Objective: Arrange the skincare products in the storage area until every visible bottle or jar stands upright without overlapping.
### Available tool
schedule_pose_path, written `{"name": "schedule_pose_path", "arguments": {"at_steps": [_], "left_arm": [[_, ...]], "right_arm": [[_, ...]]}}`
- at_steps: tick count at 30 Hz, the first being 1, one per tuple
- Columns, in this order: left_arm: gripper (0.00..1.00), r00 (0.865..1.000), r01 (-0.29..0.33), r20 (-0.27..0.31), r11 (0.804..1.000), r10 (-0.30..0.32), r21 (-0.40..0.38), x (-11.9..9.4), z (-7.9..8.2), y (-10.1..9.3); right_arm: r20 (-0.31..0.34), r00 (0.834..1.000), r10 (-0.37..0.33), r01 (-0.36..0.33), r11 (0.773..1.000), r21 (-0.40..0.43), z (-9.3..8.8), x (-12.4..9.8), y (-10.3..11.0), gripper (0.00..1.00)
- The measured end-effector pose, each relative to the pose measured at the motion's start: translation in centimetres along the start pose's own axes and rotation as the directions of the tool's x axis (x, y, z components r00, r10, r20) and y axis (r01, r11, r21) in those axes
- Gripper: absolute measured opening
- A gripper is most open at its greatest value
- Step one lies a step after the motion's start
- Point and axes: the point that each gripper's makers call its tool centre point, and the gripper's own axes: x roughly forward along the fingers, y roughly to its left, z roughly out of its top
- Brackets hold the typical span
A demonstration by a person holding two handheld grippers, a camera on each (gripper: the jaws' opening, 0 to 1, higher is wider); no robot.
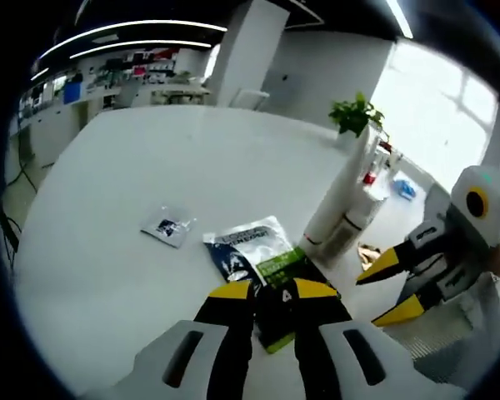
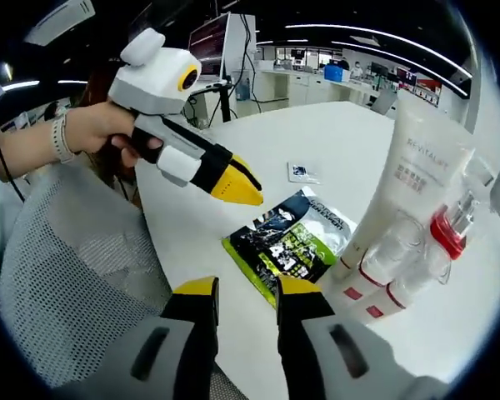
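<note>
The flat green-and-black sachet [image 2: 287,242] lies on the white counter [image 2: 317,142] just ahead of both grippers, left gripper [image 1: 273,289] nearly closed and empty, right gripper [image 2: 247,287] slightly parted, bottles [image 2: 400,267] upright beside it.

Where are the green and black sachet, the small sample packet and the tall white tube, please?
green and black sachet [image 2: 290,242]: right gripper view, middle of its printed face.
small sample packet [image 1: 168,226]: left gripper view, its centre.
tall white tube [image 2: 408,171]: right gripper view, mid-body.
</note>
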Motion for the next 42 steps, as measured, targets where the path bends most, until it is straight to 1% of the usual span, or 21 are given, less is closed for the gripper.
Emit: {"name": "schedule_pose_path", "arguments": {"at_steps": [1, 2, 5, 7, 9, 11, 12, 15, 17, 20, 22, 26, 29, 31, 33, 36, 38, 42], "left_arm": [[0.13, 1.0, -0.012, 0.026, 1.0, 0.012, 0.009, -0.3, 0.4, 0.1], [0.13, 0.999, -0.021, 0.038, 1.0, 0.021, 0.005, -0.7, 0.6, 0.2], [0.16, 0.998, -0.03, 0.049, 1.0, 0.031, -0.008, -1.7, 0.7, 0.1], [0.2, 0.997, -0.042, 0.058, 0.999, 0.042, -0.007, -2.4, 0.7, 0.1], [0.23, 0.997, -0.045, 0.061, 0.999, 0.045, -0.005, -3.0, 0.9, -0.2], [0.27, 0.996, -0.054, 0.073, 0.999, 0.053, 0.008, -3.7, 1.3, -0.4], [0.29, 0.996, -0.055, 0.074, 0.998, 0.055, 0.01, -3.8, 1.4, -0.4], [0.33, 0.994, -0.06, 0.091, 0.998, 0.058, 0.021, -4.7, 2.1, -0.7], [0.36, 0.994, -0.062, 0.096, 0.997, 0.058, 0.04, -5.2, 2.4, -0.9], [0.42, 0.993, -0.08, 0.099, 0.993, 0.072, 0.082, -5.8, 3.0, -1.1], [0.46, 0.993, -0.075, 0.101, 0.993, 0.066, 0.093, -6.1, 3.2, -1.4], [0.49, 0.993, -0.06, 0.107, 0.992, 0.048, 0.108, -6.5, 3.4, -1.7], [0.56, 0.994, -0.061, 0.096, 0.992, 0.05, 0.113, -6.6, 3.2, -1.8], [0.59, 0.994, -0.063, 0.094, 0.991, 0.052, 0.118, -6.7, 3.1, -1.8], [0.6, 0.994, -0.06, 0.096, 0.99, 0.049, 0.124, -6.9, 3.1, -2.1], [0.65, 0.995, -0.053, 0.092, 0.99, 0.04, 0.135, -7.1, 3.2, -2.5], [0.69, 0.995, -0.049, 0.089, 0.989, 0.037, 0.139, -7.2, 3.0, -2.6], [0.71, 0.996, -0.046, 0.084, 0.989, 0.034, 0.14, -7.2, 2.9, -2.7]], "right_arm": [[0.019, 1.0, -0.007, 0.006, 1.0, 0.011, 0.3, -0.5, 0.0, 0.27], [0.025, 1.0, -0.01, 0.01, 1.0, 0.016, 0.4, -0.7, 0.0, 0.28], [0.075, 0.996, -0.055, 0.05, 0.996, 0.068, 1.1, -2.2, -0.3, 0.3], [0.106, 0.992, -0.075, 0.065, 0.993, 0.093, 1.7, -3.1, -0.4, 0.3], [0.124, 0.988, -0.096, 0.082, 0.99, 0.115, 2.1, -3.9, -0.6, 0.32], [0.154, 0.98, -0.128, 0.108, 0.985, 0.133, 2.7, -5.2, -0.9, 0.34], [0.161, 0.978, -0.135, 0.114, 0.984, 0.136, 2.8, -5.5, -1.0, 0.35], [0.195, 0.964, -0.183, 0.152, 0.975, 0.16, 3.6, -7.4, -1.5, 0.4], [0.197, 0.958, -0.208, 0.176, 0.97, 0.171, 3.7, -8.2, -2.0, 0.43], [0.194, 0.943, -0.27, 0.233, 0.953, 0.196, 3.3, -9.2, -3.4, 0.51], [0.181, 0.939, -0.294, 0.254, 0.943, 0.215, 2.6, -9.4, -4.1, 0.55], [0.159, 0.934, -0.321, 0.276, 0.927, 0.254, 1.6, -9.7, -5.1, 0.63], [0.149, 0.928, -0.342, 0.295, 0.917, 0.268, 1.4, -9.9, -5.6, 0.7], [0.152, 0.924, -0.351, 0.303, 0.915, 0.268, 1.4, -10.0, -5.9, 0.74], [0.15, 0.925, -0.348, 0.301, 0.916, 0.267, 1.4, -9.9, -5.9, 0.77], [0.156, 0.925, -0.346, 0.296, 0.915, 0.275, 1.6, -9.9, -6.0, 0.82], [0.159, 0.926, -0.343, 0.291, 0.916, 0.276, 1.7, -9.9, -5.9, 0.82], [0.164, 0.922, -0.35, 0.3, 0.916, 0.265, 2.0, -9.9, -6.2, 0.85]]}}
